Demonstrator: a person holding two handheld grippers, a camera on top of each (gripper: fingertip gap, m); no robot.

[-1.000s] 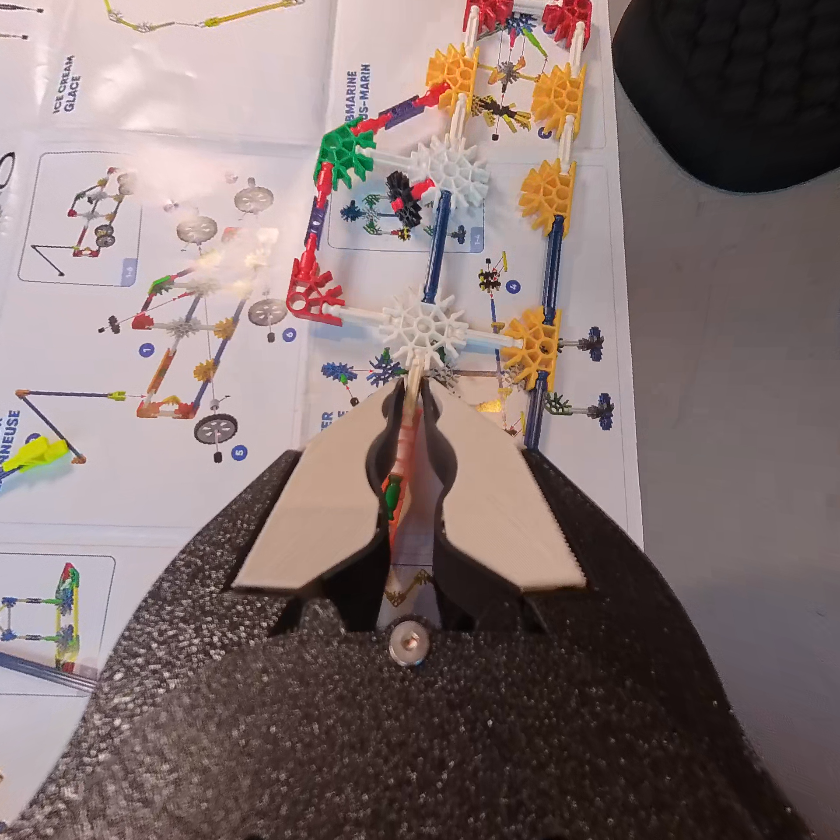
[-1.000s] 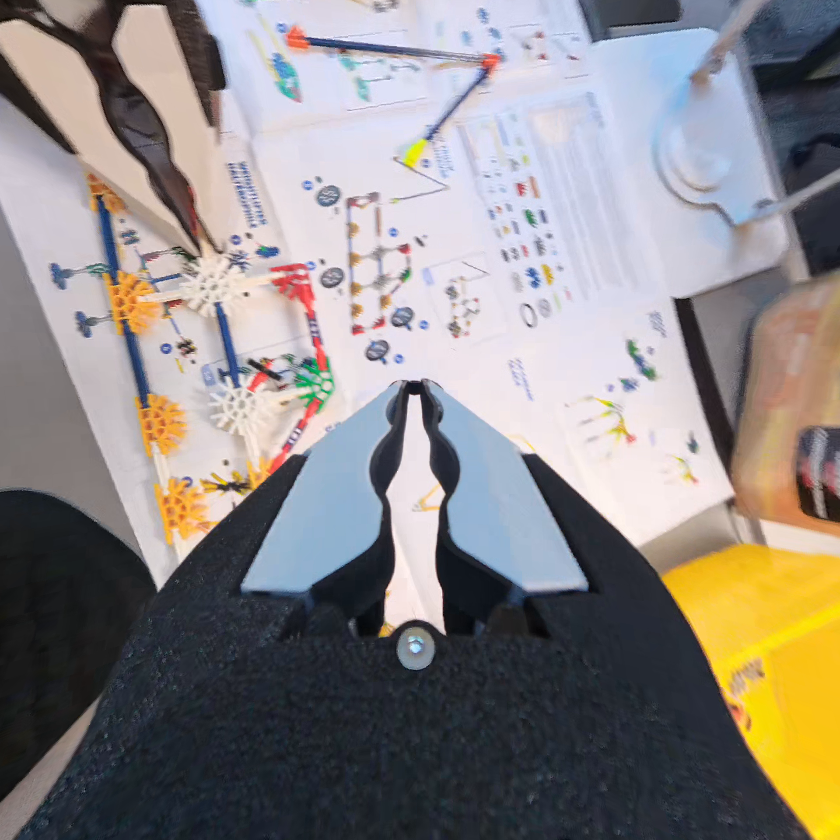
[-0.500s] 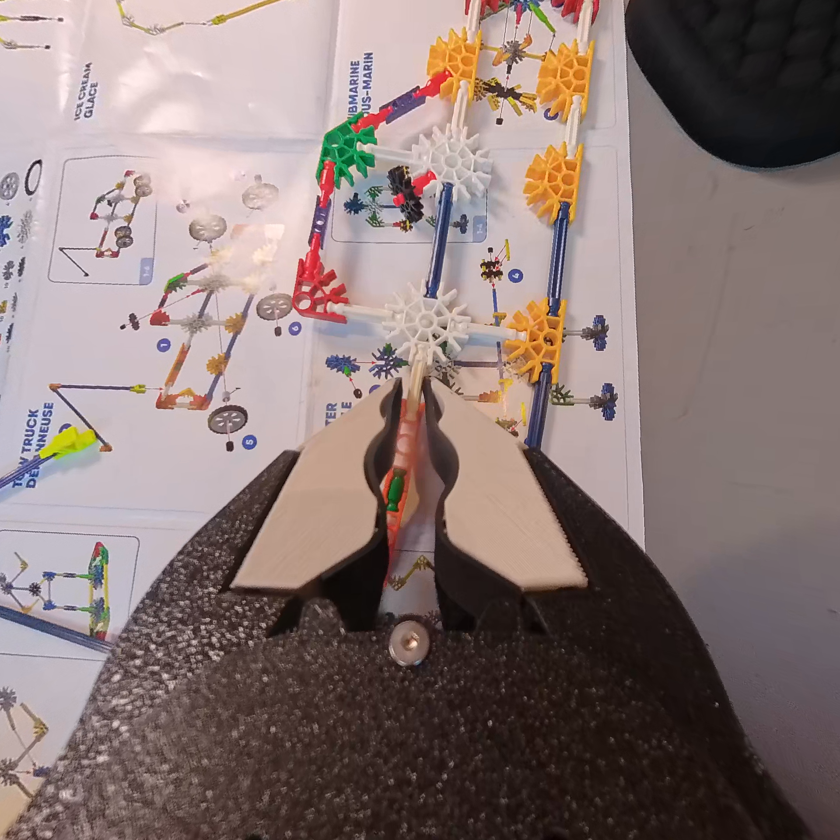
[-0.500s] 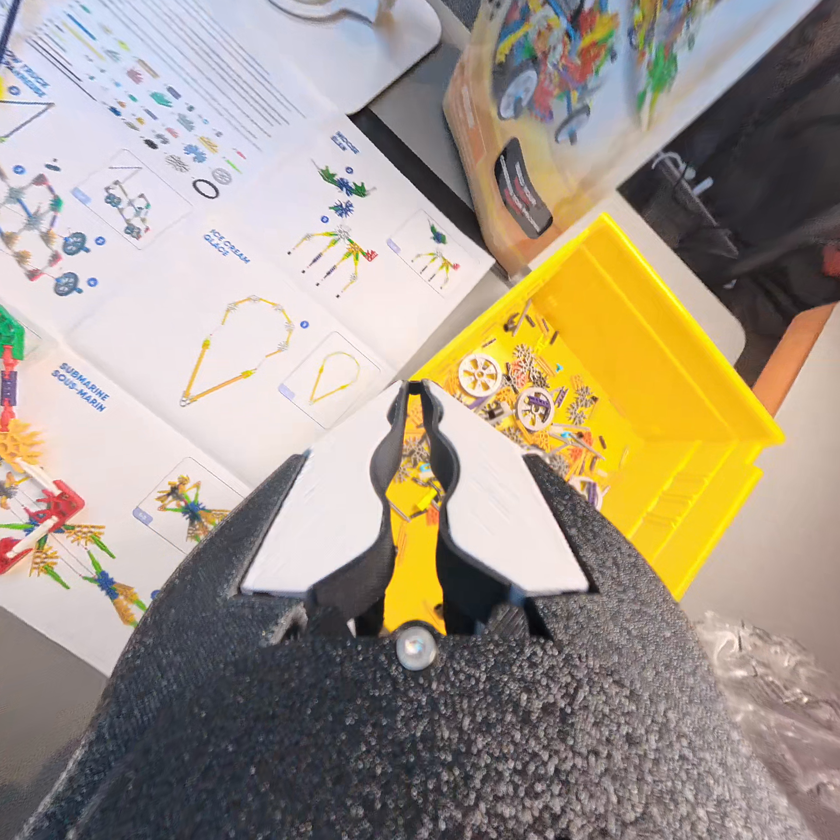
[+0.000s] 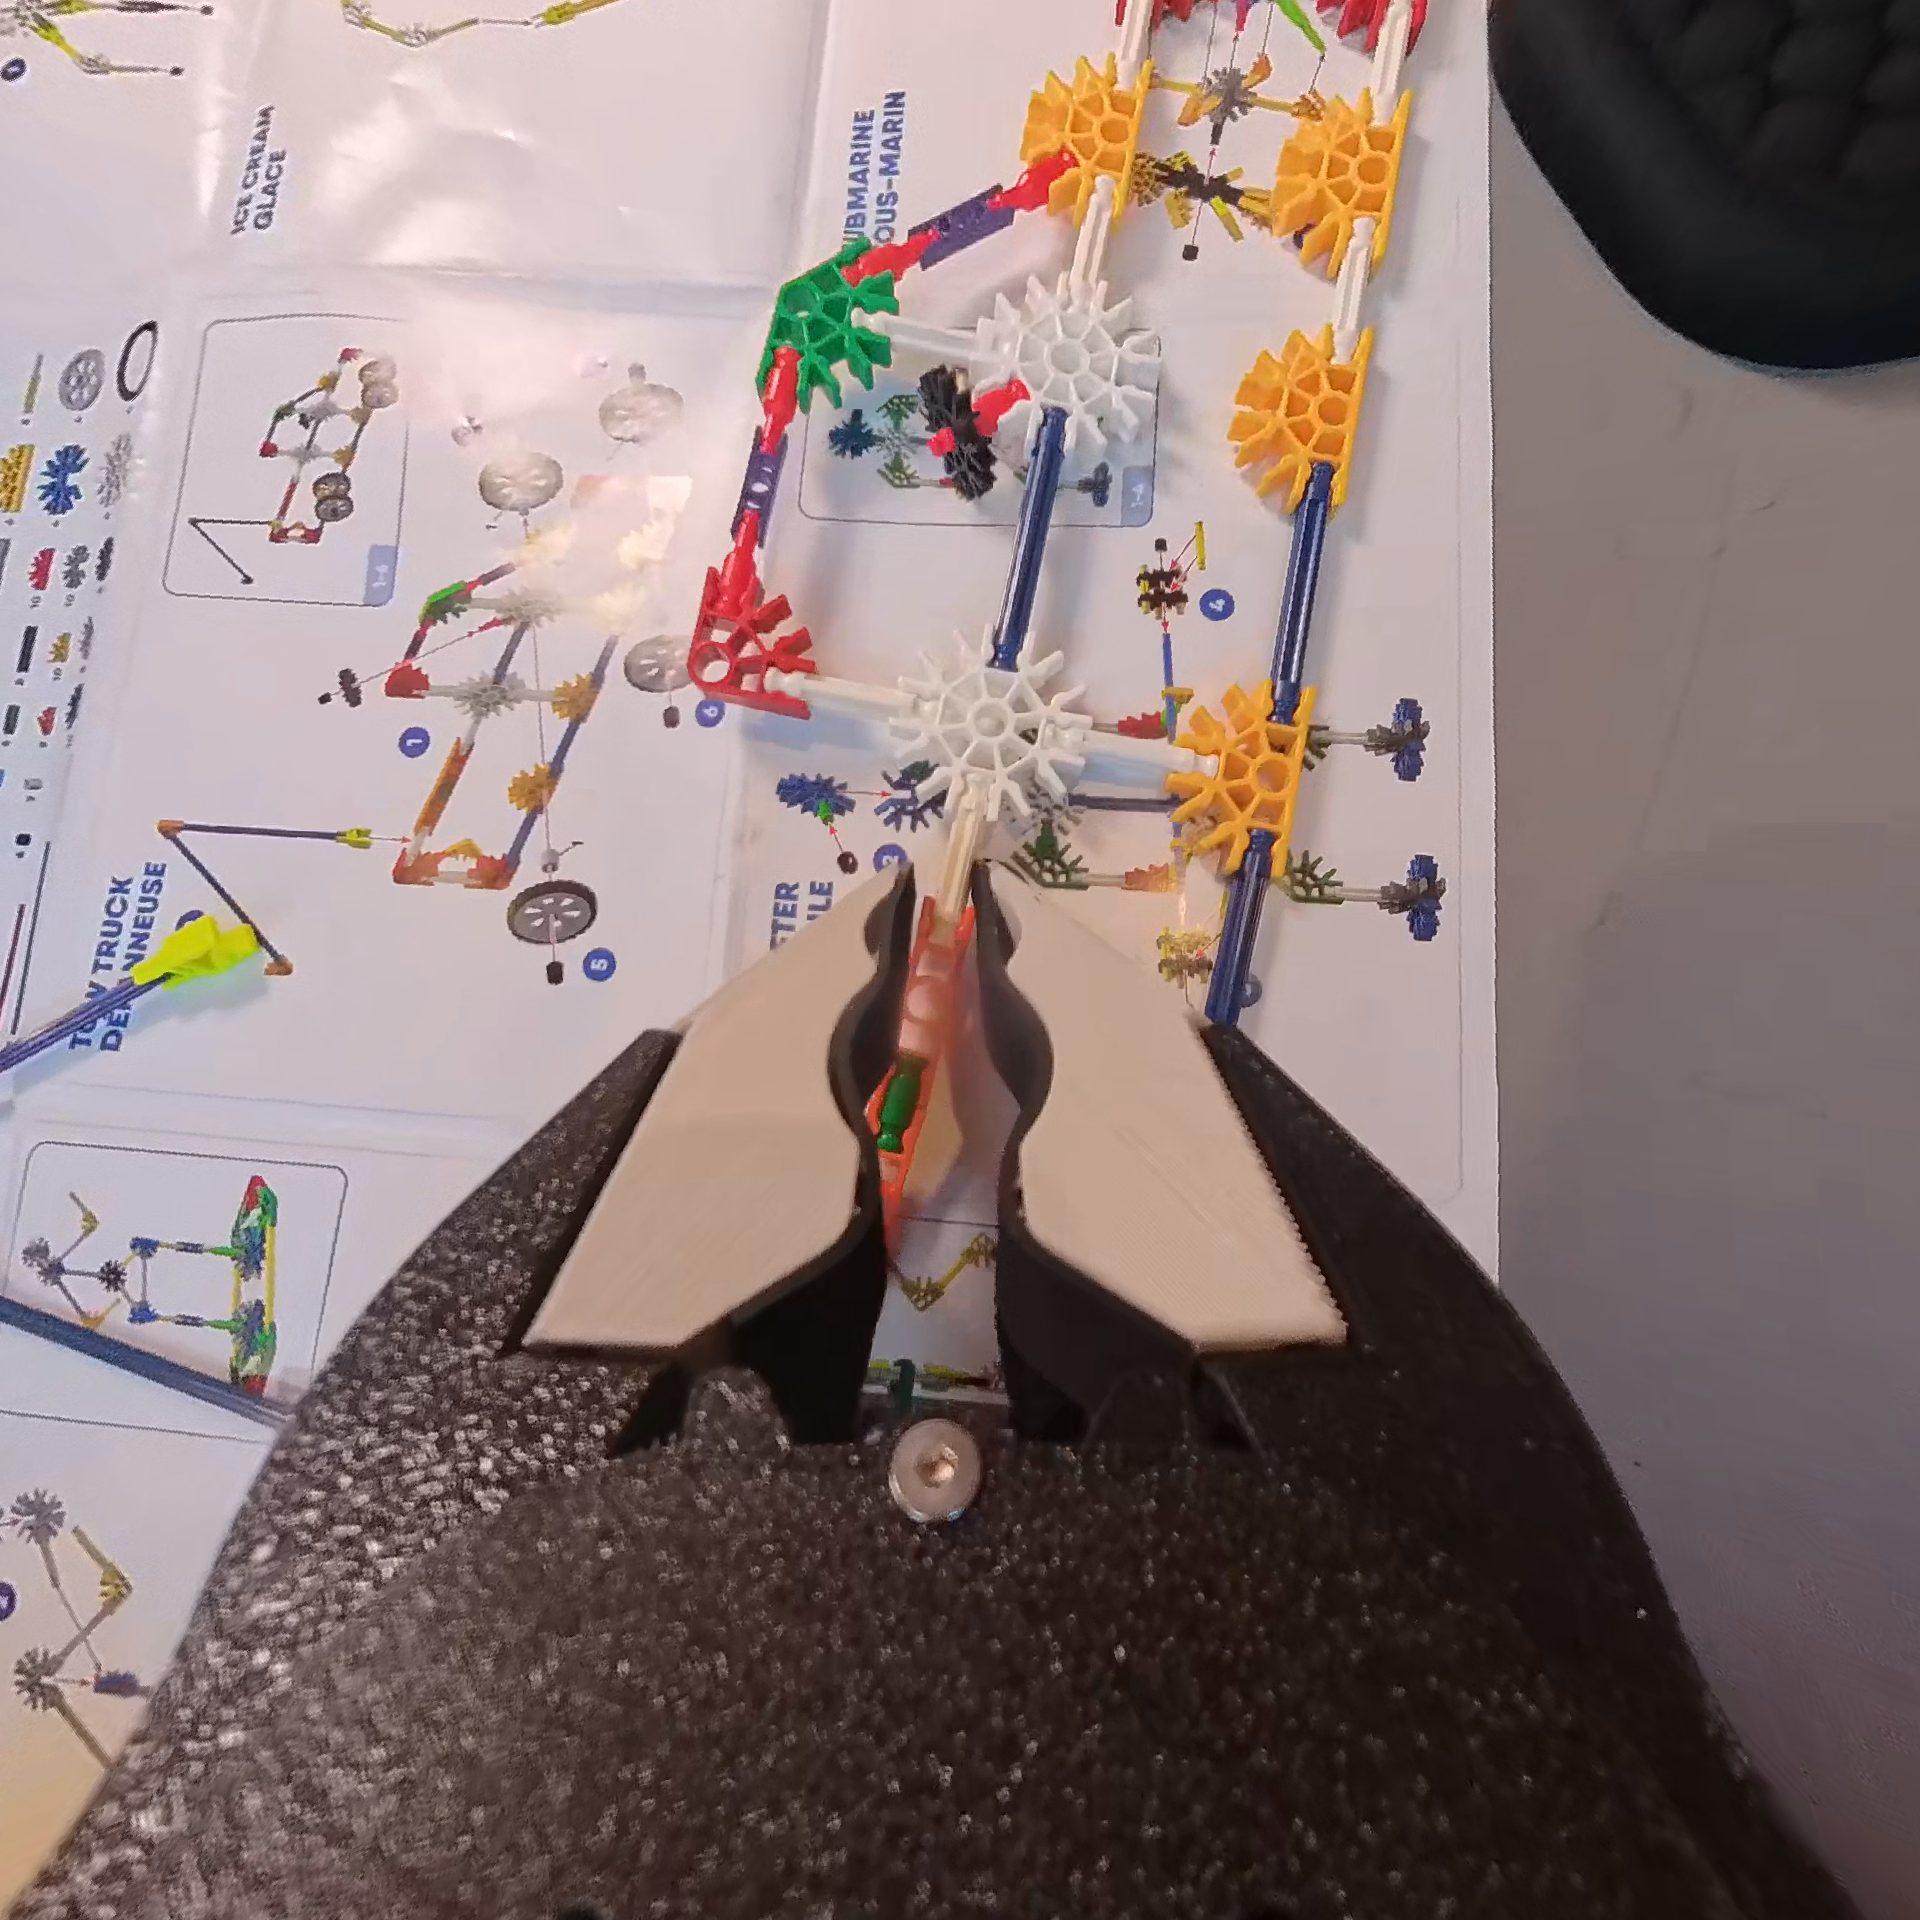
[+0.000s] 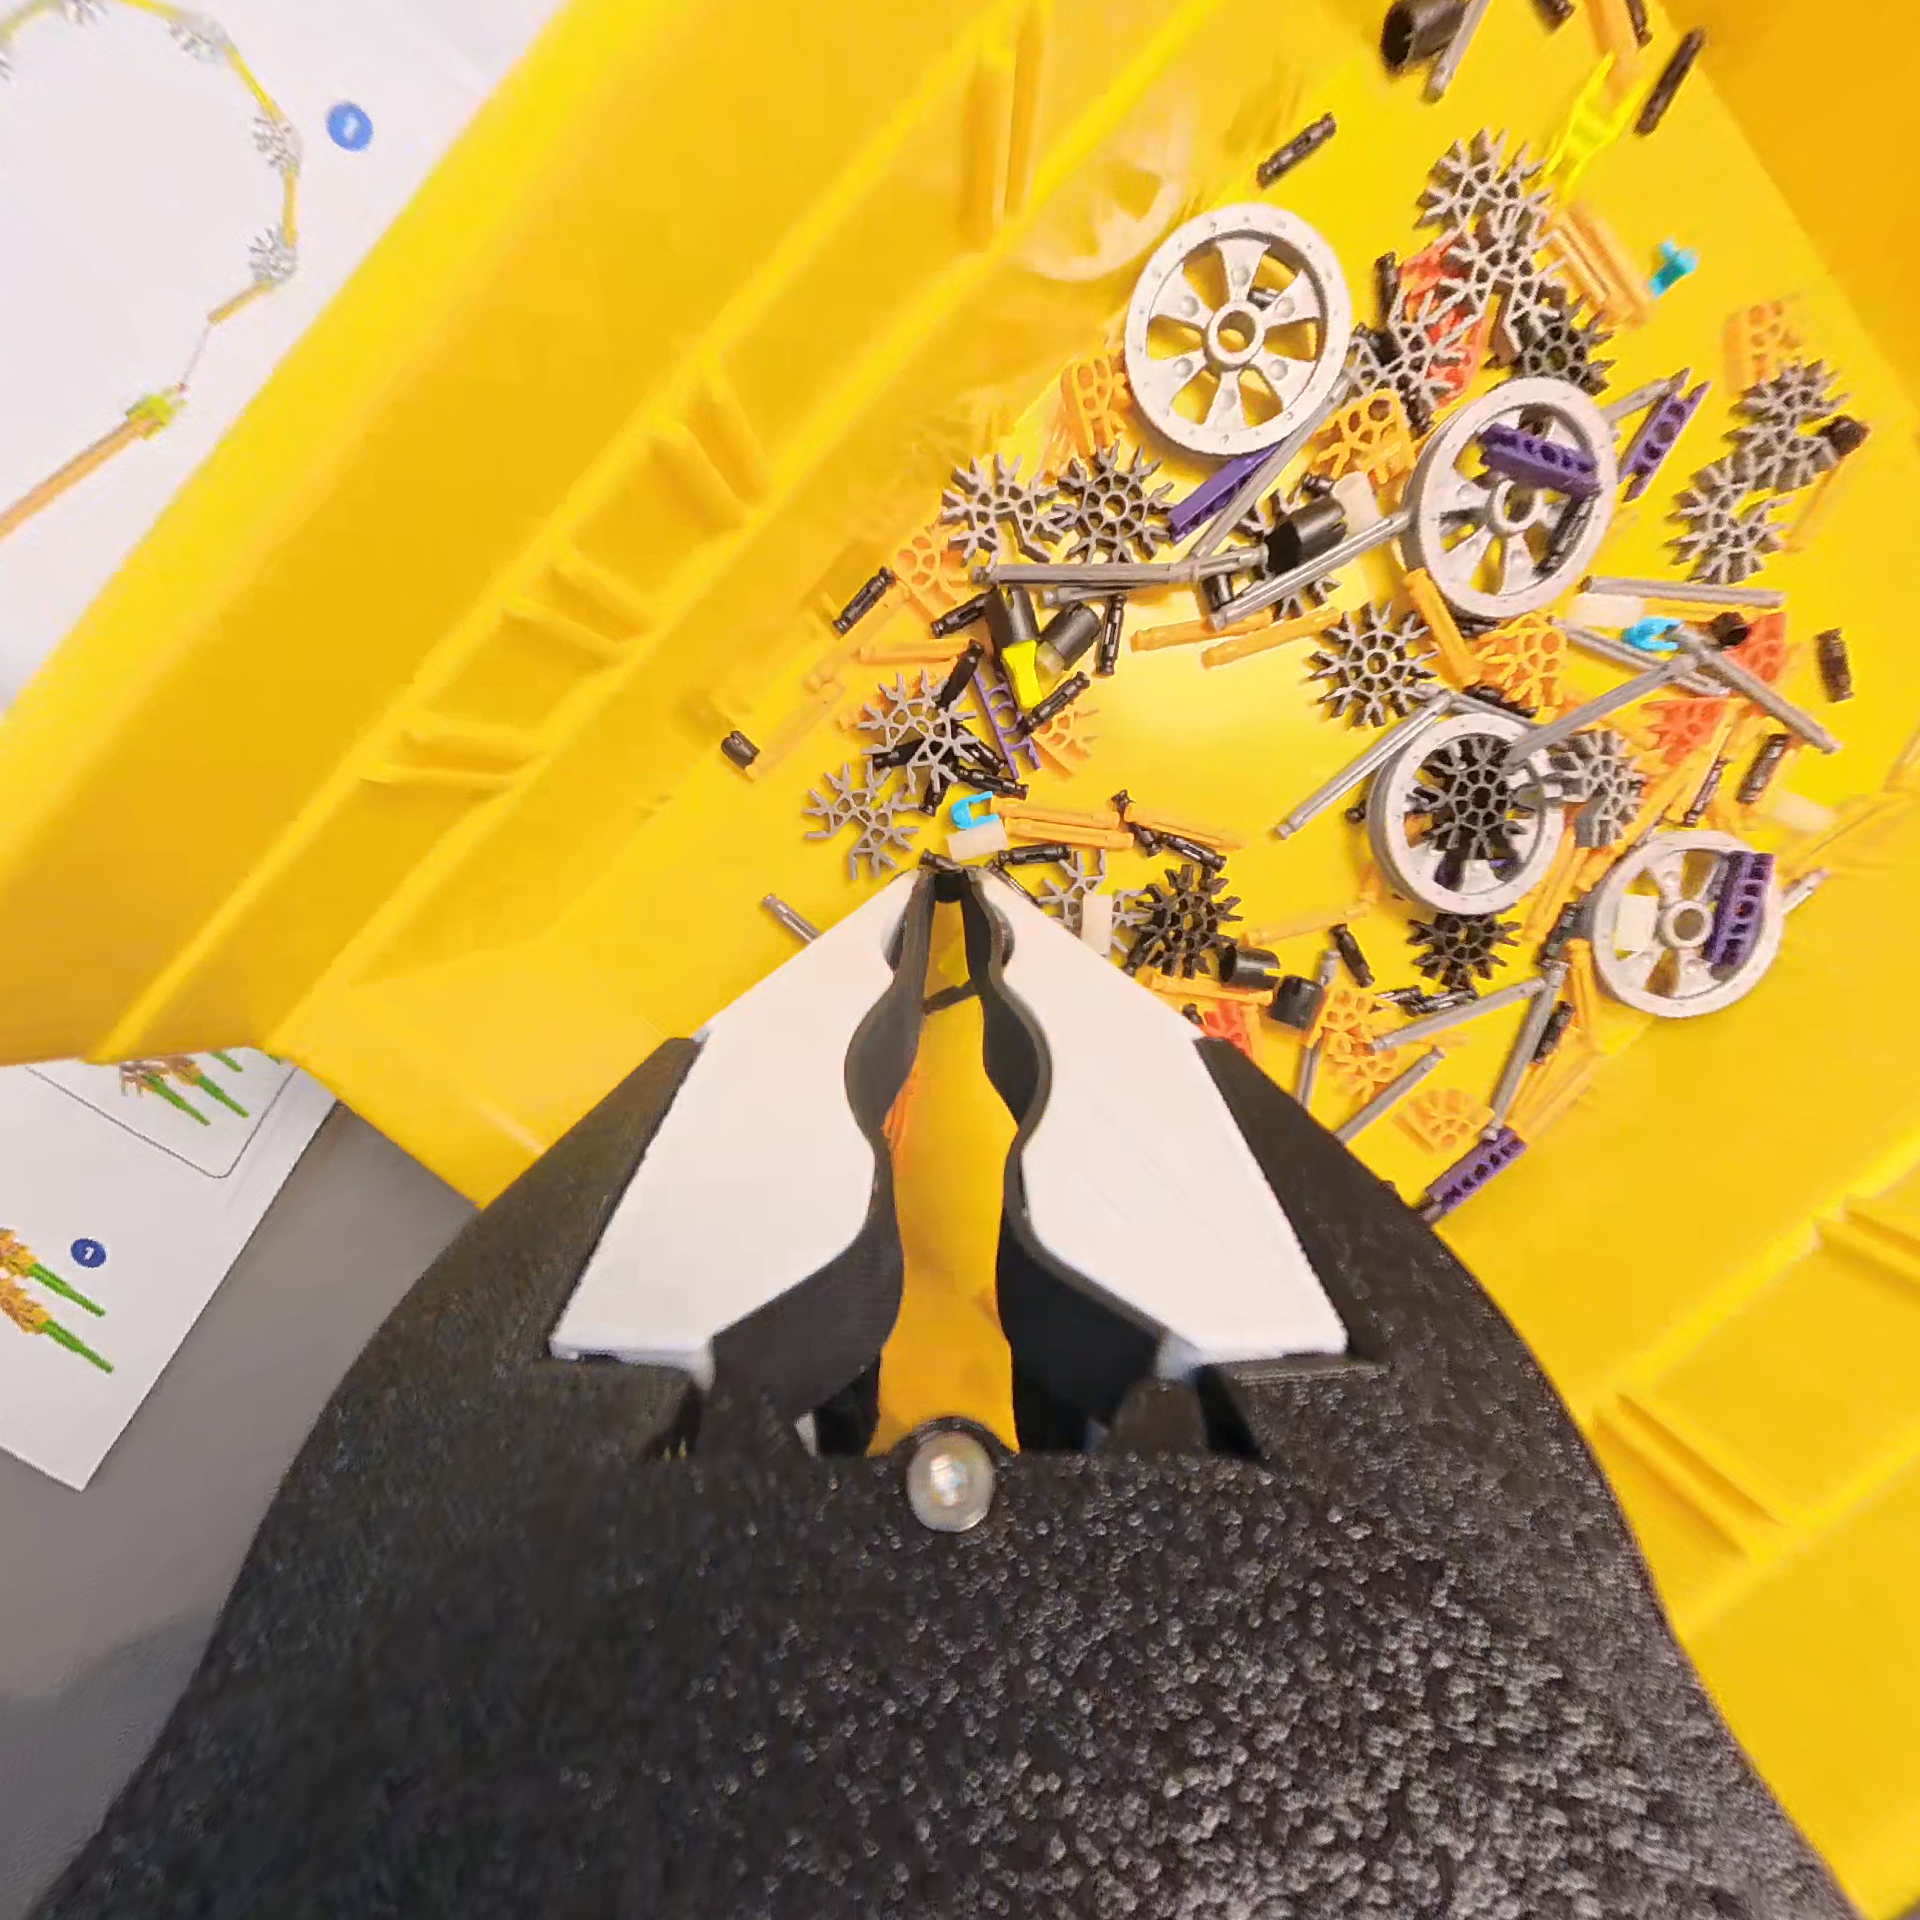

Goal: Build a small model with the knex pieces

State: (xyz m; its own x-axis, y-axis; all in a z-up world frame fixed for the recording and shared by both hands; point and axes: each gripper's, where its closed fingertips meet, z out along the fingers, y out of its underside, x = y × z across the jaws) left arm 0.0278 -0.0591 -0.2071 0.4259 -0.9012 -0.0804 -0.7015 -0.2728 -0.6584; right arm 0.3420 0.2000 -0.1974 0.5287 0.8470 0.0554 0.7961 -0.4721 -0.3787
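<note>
A flat model of coloured rods and connectors lies on a printed instruction sheet (image 5: 416,208). My left gripper (image 5: 943,883) is shut on an orange connector (image 5: 930,997) with a short green rod (image 5: 896,1107) on it. A white rod (image 5: 961,842) runs from that connector into the model's near white snowflake connector (image 5: 987,727). My right gripper (image 6: 943,883) is shut and holds nothing that I can see. It hangs low inside a yellow bin (image 6: 520,520), its tips just above small black and grey loose pieces (image 6: 883,821).
The bin holds several grey wheels (image 6: 1236,332), grey snowflake connectors, orange and purple pieces and grey rods. A black padded object (image 5: 1714,156) lies on the grey table (image 5: 1714,935) right of the sheet. A yellow-tipped blue rod (image 5: 197,956) lies on the sheet at the left. Some 40 centimeters of space lies between my two pairs of fingers. The black padded object (image 5: 1714,156) is about 20 centimeters from my left fingertips and 35 centimeters from my right.
My right gripper has swung from above the instruction sheet over to the yellow bin and come down close to the loose pieces. My left gripper has kept its hold and barely moved.
</note>
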